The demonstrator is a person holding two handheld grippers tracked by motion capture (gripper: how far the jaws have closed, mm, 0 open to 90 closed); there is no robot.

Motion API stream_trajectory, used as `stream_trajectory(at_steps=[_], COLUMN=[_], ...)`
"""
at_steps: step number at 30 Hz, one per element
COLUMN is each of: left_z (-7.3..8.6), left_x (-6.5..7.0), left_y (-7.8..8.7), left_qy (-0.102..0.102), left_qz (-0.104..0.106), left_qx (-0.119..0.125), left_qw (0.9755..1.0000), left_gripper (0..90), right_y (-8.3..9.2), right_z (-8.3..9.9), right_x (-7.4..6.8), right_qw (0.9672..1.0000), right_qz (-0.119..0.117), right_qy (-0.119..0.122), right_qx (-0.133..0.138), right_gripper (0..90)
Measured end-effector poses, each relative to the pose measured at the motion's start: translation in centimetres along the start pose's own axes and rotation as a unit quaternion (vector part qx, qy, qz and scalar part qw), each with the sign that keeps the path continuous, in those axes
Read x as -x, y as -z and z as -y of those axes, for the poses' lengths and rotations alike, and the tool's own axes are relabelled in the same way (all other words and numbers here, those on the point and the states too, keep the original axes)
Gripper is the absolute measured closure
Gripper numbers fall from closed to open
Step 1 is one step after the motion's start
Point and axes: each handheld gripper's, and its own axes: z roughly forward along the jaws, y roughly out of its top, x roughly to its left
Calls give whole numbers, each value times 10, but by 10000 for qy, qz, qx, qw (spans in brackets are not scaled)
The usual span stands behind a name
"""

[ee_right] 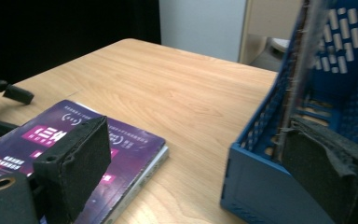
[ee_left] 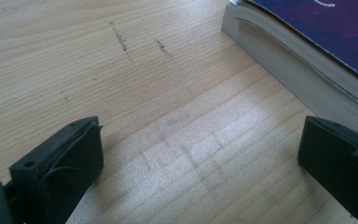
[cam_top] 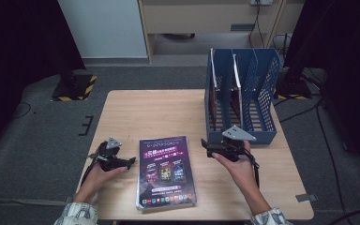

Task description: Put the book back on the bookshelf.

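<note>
High view: my left gripper (cam_top: 130,161) sits low on the wooden tabletop (cam_top: 159,112), just left of the purple book (cam_top: 165,172), its tips pointing at the book's left edge. My right gripper (cam_top: 205,147) is held at the book's upper right, close against the front left corner of the blue file rack (cam_top: 258,77). The book lies flat, cover up, near the front edge of the tabletop between my two hands, well short of the rack. Left gripper view: my jaws stand wide apart with bare wood grain between them and nothing held; the book (ee_left: 307,51) lies ahead and to the right, its page edge facing me, close by the right jaw but apart from it. Right gripper view: my jaws are also spread wide and empty; the left one hangs over the near corner of the book (ee_right: 88,140), the right one over the rack's (ee_right: 256,186) front wall, whether touching I cannot tell. The rack stands upright at the right rear of the tabletop, and a few thin volumes (cam_top: 234,89) stand in its left compartments. My left gripper (ee_right: 9,109) shows small at the far left of that view.
</note>
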Motion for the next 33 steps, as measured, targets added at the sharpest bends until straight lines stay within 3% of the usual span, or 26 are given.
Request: stream_trajectory(at_steps=[11,20,26,33], left_z=[1,-1,-8,-15], left_x=[-2,-8,1,17], left_y=[1,11,21,33], left_qy=[-8,375,334,244], left_qz=[77,59,37,76], left_qx=[12,216,367,565], left_qw=[10000,9990,9988,9981], left_gripper=[0,64,116,160], right_y=[-4,-11,-20,-25], right_z=[2,2,8,13], right_x=[-10,-22,-34,-44], right_qw=[9996,9989,9971,9947], right_qz=[-225,-383,-593,-677], right_qy=[113,210,316,531], right_qx=[-104,-155,-351,-564], right_gripper=[76,134,238,266])
